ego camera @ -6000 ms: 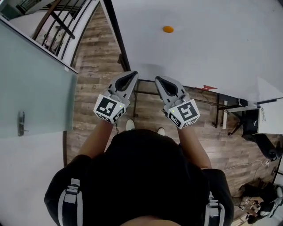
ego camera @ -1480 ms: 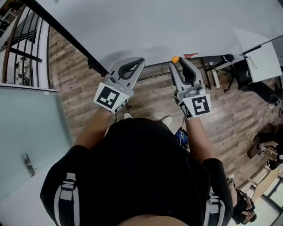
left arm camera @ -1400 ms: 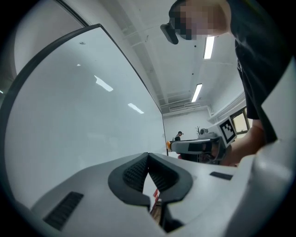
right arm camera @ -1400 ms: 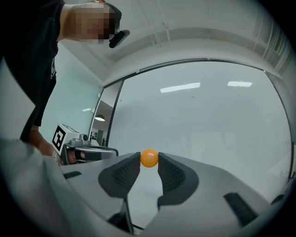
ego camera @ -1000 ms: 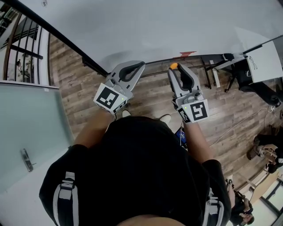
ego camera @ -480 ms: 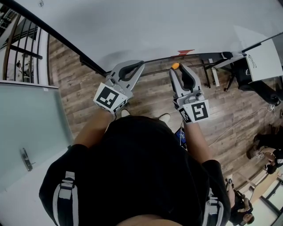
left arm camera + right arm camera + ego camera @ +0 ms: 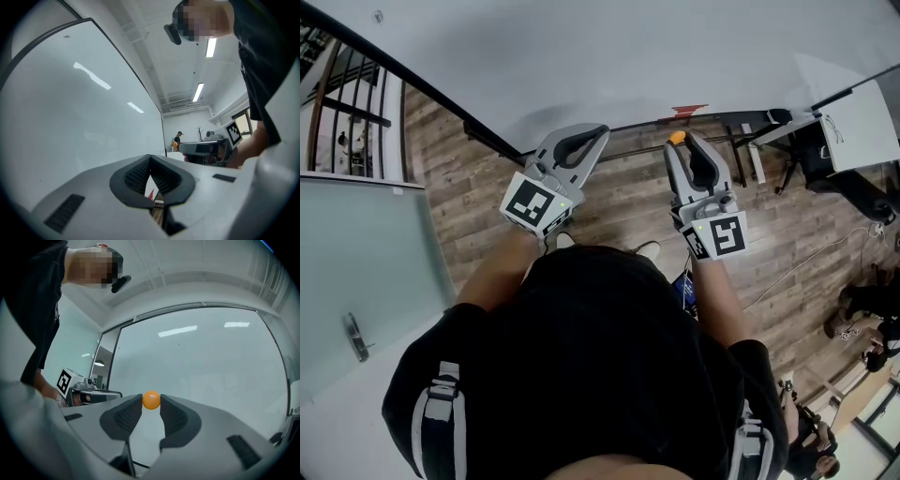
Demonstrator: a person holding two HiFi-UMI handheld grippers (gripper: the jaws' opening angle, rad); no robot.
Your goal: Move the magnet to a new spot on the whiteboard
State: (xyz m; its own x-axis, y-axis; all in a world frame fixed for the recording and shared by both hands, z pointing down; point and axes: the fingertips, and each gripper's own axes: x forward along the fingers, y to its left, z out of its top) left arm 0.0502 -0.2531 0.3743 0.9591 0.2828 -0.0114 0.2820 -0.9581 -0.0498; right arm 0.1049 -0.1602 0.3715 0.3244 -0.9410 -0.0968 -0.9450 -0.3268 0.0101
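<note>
Right tongs (image 7: 679, 142) pinching small round orange magnet (image 7: 151, 400) at jaw tips, holding it apparently just clear of large white whiteboard (image 7: 581, 56), likely for carrying to fresh spot; left tongs (image 7: 596, 132) idling alongside, jaws together, gripping nothing

The right claw (image 7: 151, 405) grips an orange magnet (image 7: 151, 400) at its tips, before the whiteboard (image 7: 201, 357).

A brown wood-plank floor (image 7: 478, 187) lies below. At left stands a frosted glass door (image 7: 366, 253) with a metal handle (image 7: 352, 336), a black metal railing (image 7: 347, 110) beyond it. Long ceiling strip lights (image 7: 211, 47) glow.
</note>
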